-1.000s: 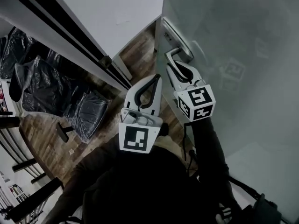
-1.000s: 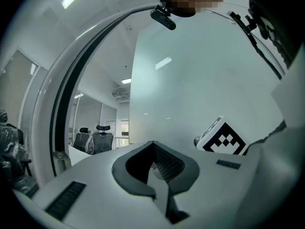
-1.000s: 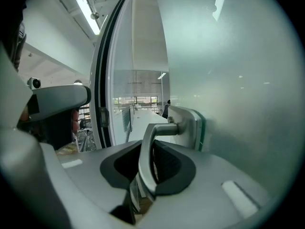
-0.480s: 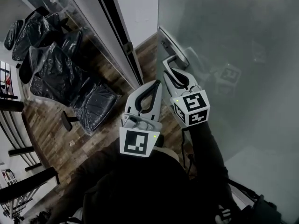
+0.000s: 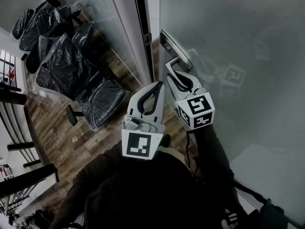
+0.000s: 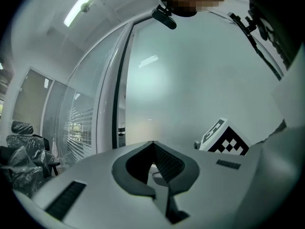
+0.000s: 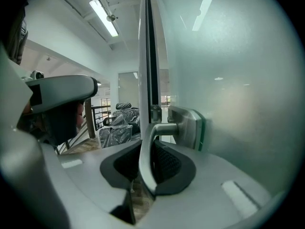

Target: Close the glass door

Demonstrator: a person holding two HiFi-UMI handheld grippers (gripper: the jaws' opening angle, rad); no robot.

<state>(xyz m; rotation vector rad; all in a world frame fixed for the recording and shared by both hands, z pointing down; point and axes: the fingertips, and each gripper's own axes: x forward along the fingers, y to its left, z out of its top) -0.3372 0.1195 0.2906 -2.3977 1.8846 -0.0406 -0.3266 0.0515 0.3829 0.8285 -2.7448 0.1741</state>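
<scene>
The frosted glass door (image 5: 238,37) fills the right of the head view, and its edge stands close to the dark-lined door frame (image 5: 142,27). A metal lever handle (image 5: 177,57) sticks out of a plate near the door's edge. My right gripper (image 5: 171,69) is shut on that lever handle (image 7: 147,151), which runs between the jaws in the right gripper view, out from its plate (image 7: 189,125). My left gripper (image 5: 158,84) hangs just left of it, shut and empty, off the door. In the left gripper view the left gripper (image 6: 152,145) faces the glass door (image 6: 190,80).
Several chairs wrapped in black plastic (image 5: 62,56) stand on the wood floor (image 5: 71,137) beyond the frame at left. A frosted glass partition (image 5: 102,13) runs along the frame. Dark railing bars (image 5: 14,99) cross the far left. The person's dark sleeves fill the bottom.
The door has swung toward the frame and the gap at its edge has narrowed. Both grippers have moved along with it, the right one still on the lever.
</scene>
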